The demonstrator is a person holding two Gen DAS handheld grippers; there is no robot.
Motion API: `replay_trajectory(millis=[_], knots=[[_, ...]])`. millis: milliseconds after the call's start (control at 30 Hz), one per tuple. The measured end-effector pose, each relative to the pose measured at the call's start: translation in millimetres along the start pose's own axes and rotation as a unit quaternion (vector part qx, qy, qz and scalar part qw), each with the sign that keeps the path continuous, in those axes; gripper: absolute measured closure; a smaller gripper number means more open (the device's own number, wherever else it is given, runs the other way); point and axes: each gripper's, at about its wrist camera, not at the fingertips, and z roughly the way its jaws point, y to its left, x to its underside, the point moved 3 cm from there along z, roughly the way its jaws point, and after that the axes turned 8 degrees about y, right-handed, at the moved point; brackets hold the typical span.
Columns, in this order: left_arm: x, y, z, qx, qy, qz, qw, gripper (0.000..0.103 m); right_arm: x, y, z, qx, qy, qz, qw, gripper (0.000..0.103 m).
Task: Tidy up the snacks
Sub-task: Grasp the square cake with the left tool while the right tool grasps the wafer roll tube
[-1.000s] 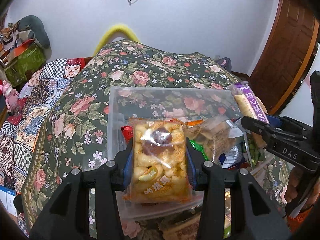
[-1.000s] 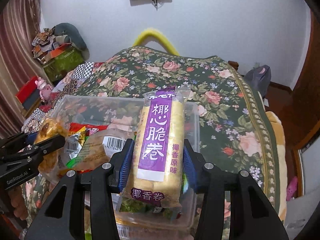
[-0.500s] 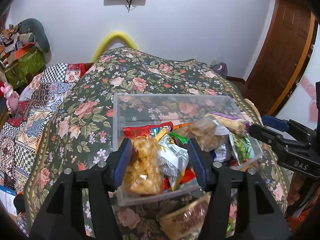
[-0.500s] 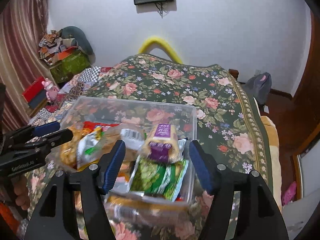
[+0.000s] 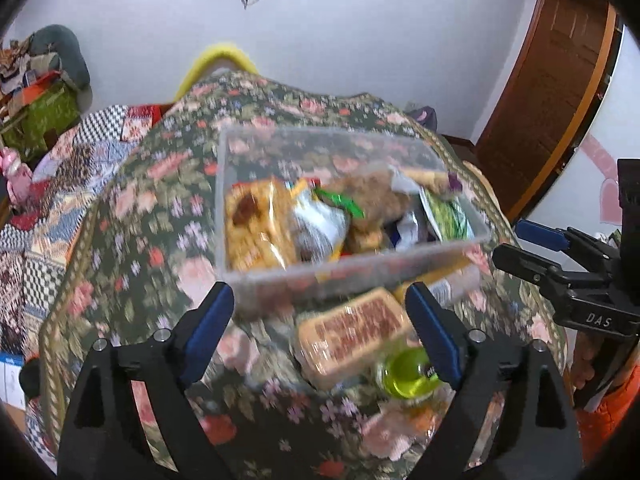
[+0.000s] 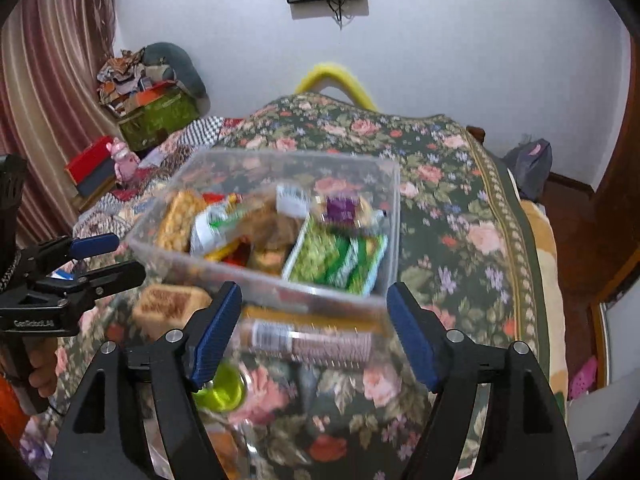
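I see the floral bedspread [image 5: 132, 216] filling most of both views. On it, in the centre of each frame, sits the clear plastic box [image 5: 352, 268], holding the snacks: an orange puffed-snack bag [image 5: 256, 224] at its left end, a green packet [image 6: 336, 260] at its lower right in the right wrist view, and a purple-labelled roll [image 6: 344, 208] just above that.

Below the box, loose on the spread, lie a tan wrapped cake bar [image 5: 352, 332], a long wrapped packet [image 6: 312, 340] and a small green-yellow cup [image 5: 408, 372].

My left gripper [image 5: 320, 332] stands wide, its jaws opening, pads clear of everything; the cake bar lies on the cloth between them. My right gripper [image 6: 316, 332] is likewise opening, holding nothing, with the long packet lying below the gap.
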Motion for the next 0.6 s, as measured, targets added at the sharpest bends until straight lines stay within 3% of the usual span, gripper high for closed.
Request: replay_trajectory(millis=[333, 600], knots=[[10, -24, 37, -0.007, 0.034, 0.015, 0.9993, 0.013, 18, -19, 38, 0.016, 0.052, 0.0, 0.998, 0.026], [12, -25, 59, -0.016, 0.049, 0.017, 0.9986, 0.013, 13, -12, 57, -0.016, 0.059, 0.004, 0.998, 0.026]])
